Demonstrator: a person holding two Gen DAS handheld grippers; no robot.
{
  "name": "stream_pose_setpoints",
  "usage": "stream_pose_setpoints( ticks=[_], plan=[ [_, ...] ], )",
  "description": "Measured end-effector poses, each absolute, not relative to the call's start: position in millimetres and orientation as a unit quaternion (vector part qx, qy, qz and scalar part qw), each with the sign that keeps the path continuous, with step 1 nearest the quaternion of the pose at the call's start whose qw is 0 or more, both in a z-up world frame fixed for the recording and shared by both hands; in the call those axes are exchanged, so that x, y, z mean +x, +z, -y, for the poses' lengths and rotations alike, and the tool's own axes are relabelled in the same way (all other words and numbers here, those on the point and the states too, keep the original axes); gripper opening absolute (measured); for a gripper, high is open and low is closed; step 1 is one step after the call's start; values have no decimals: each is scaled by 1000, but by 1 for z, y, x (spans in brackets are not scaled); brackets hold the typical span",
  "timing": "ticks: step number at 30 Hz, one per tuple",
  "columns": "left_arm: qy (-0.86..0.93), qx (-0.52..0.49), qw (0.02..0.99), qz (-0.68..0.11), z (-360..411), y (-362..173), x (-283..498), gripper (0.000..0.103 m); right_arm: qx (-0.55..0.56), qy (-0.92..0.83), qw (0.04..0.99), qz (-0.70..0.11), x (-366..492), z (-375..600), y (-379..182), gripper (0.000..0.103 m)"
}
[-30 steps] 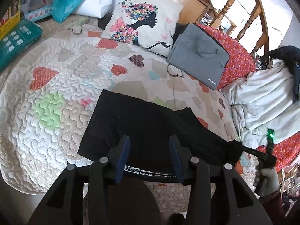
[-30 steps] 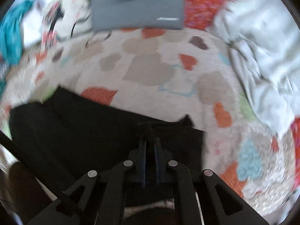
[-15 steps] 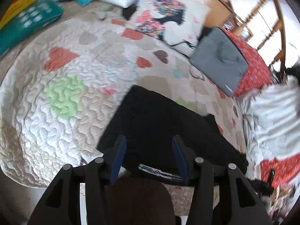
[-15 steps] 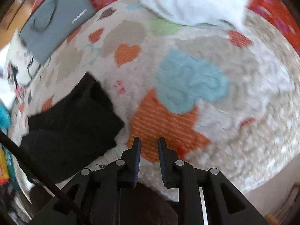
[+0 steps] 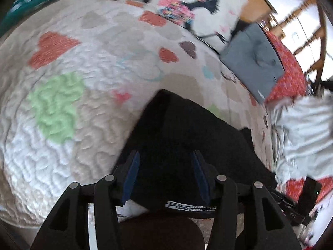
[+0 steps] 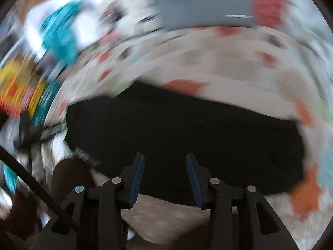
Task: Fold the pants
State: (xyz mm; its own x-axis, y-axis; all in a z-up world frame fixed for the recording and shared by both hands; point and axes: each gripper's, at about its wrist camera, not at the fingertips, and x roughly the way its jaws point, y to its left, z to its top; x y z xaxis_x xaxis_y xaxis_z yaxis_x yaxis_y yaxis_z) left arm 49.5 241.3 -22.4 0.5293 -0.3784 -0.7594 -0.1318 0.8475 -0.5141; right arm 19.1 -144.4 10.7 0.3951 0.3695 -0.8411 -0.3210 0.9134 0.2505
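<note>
1. the black pants (image 5: 187, 145) lie flat on the bed's heart-patterned quilt (image 5: 62, 125), near its front edge, already doubled into a compact dark block. the printed waistband sits at the edge nearest the left wrist camera. flat and near the front edge, they are within easy reach of both tools.

2. the left tongs (image 5: 165, 158) hang just above the waistband end with their blue pads wide apart and nothing between them. that reads as a pose for taking the near hem or pressing the fold down.

3. the right tongs (image 6: 165, 160) are also spread apart and empty, hovering over the near long edge of the pants (image 6: 187, 135). this view is heavily smeared, so whether a fingertip touches the cloth cannot be told.

4. with one tool at each end of the near edge, the likely next step is a two-point pinch, so the cloth lifts evenly for another fold.

5. the printed pillow (image 5: 197, 6), grey sleeve (image 5: 251, 62) and rumpled white cloth (image 5: 308, 129) sit at the far and right margins, well apart from the pants, leaving room to fold away from the person.
</note>
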Motion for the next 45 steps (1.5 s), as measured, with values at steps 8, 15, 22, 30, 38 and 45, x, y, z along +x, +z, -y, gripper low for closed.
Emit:
stream_pose_setpoints(
  ticks=[8, 15, 22, 30, 38, 45],
  plan=[
    [-87, -166, 833, -520, -203, -33, 76, 43, -159, 279, 801, -506, 19, 38, -36, 45],
    [-120, -176, 806, -552, -207, -24, 69, 17, -211, 278, 793, -500, 25, 17, -43, 1],
    [-130, -209, 792, -560, -219, -9, 59, 17, -124, 299, 794, -515, 25, 36, -17, 2],
    [-116, -222, 774, -581, -221, -31, 53, 17, -179, 313, 793, -491, -2, 30, -27, 54],
    [-107, -225, 771, -586, -223, -32, 52, 17, -218, 268, 797, -496, 9, 26, -46, 12],
    [-89, -266, 751, -598, -235, -44, 53, 30, -194, 327, 729, -569, -4, 22, -60, 9]
  ],
)
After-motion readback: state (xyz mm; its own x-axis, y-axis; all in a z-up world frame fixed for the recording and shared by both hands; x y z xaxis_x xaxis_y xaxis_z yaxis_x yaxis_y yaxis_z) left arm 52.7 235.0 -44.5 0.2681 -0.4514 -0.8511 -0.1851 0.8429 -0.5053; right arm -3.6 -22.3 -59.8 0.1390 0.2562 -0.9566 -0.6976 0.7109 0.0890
